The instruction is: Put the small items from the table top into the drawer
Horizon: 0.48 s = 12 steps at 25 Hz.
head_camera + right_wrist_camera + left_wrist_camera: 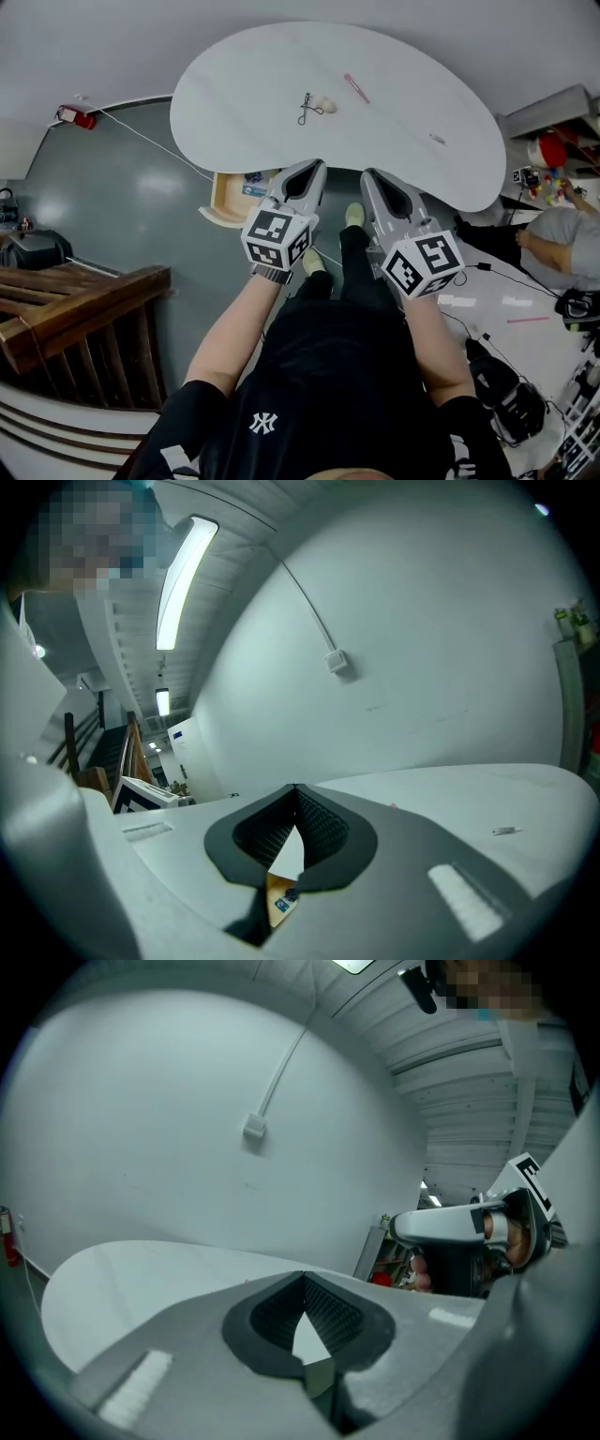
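1. Left gripper [307, 173] and right gripper [371, 178]: jaws together, both empty, side by side at the near edge of the white rounded table top [234, 84].
2. Ahead of the tips lie a black wire clip with beige lump [314, 105], nearest the left gripper; a thin pink pen [356, 88], lying diagonally; and a small grey piece [437, 139] to the right.
3. The open wooden drawer [225, 199] sits under the edge, just left of the left gripper.

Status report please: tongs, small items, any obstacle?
Left tongs and right tongs shut, empty. Pink pen, clip on table, drawer open. No obstacle seen.
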Each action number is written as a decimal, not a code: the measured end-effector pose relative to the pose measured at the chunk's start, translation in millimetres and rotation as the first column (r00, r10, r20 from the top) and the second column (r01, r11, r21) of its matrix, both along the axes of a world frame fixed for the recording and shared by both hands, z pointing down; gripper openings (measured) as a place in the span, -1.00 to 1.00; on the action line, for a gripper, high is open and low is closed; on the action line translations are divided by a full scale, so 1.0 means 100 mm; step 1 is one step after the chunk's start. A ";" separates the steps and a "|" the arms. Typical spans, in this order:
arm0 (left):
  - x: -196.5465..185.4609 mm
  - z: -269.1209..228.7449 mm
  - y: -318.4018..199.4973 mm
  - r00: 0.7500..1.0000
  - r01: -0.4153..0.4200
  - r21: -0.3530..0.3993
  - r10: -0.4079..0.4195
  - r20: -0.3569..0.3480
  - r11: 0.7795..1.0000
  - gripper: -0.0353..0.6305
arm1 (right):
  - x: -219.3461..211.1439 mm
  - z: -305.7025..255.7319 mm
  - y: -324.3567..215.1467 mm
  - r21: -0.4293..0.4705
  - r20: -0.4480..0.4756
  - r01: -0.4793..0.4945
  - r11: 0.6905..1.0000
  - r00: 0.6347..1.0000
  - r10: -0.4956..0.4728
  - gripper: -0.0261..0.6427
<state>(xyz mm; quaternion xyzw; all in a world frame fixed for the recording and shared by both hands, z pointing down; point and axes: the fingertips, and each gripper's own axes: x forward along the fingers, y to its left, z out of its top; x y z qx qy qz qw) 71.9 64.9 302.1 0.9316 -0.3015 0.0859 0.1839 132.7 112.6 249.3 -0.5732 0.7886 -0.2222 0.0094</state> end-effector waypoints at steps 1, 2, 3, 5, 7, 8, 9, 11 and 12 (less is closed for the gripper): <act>0.01 0.06 -0.10 1.000 0.010 0.000 -0.010 0.010 1.000 -0.89 | 0.00 0.04 -0.10 -0.001 -0.001 0.011 1.000 1.000 -0.011 -0.86; 0.01 0.11 -0.21 1.000 0.021 0.001 -0.021 0.021 1.000 -0.89 | 0.00 0.08 -0.21 -0.001 -0.001 0.026 1.000 1.000 -0.026 -0.86; 0.02 0.16 -0.32 0.999 0.033 0.002 -0.033 0.031 0.999 -0.89 | 0.00 0.12 -0.32 -0.001 -0.002 0.044 0.999 0.999 -0.044 -0.86; 0.04 0.27 -0.55 0.997 0.059 0.001 -0.059 0.047 0.998 -0.89 | 0.00 0.20 -0.56 -0.004 -0.008 0.082 0.997 0.997 -0.082 -0.86; 0.08 0.38 -0.76 0.995 0.082 -0.006 -0.082 0.060 0.997 -0.89 | 0.02 0.28 -0.81 -0.006 -0.024 0.118 0.993 0.993 -0.118 -0.86; 0.10 0.44 -0.86 0.994 0.091 -0.010 -0.090 0.069 0.996 -0.89 | 0.04 0.32 -0.93 -0.008 -0.033 0.133 0.991 0.990 -0.133 -0.86; 0.12 0.50 -0.95 0.992 0.100 -0.016 -0.099 0.080 0.995 -0.89 | 0.06 0.37 -1.04 -0.013 -0.039 0.149 0.989 0.988 -0.149 -0.86; 0.13 0.65 -1.08 0.986 0.127 -0.034 -0.123 0.109 0.991 -0.89 | 0.06 0.49 -1.24 -0.032 -0.040 0.186 0.982 0.981 -0.188 -0.86; 0.13 0.75 -1.16 0.982 0.144 -0.044 -0.138 0.126 0.989 -0.89 | 0.05 0.55 -1.32 -0.042 -0.041 0.207 0.978 0.977 -0.208 -0.86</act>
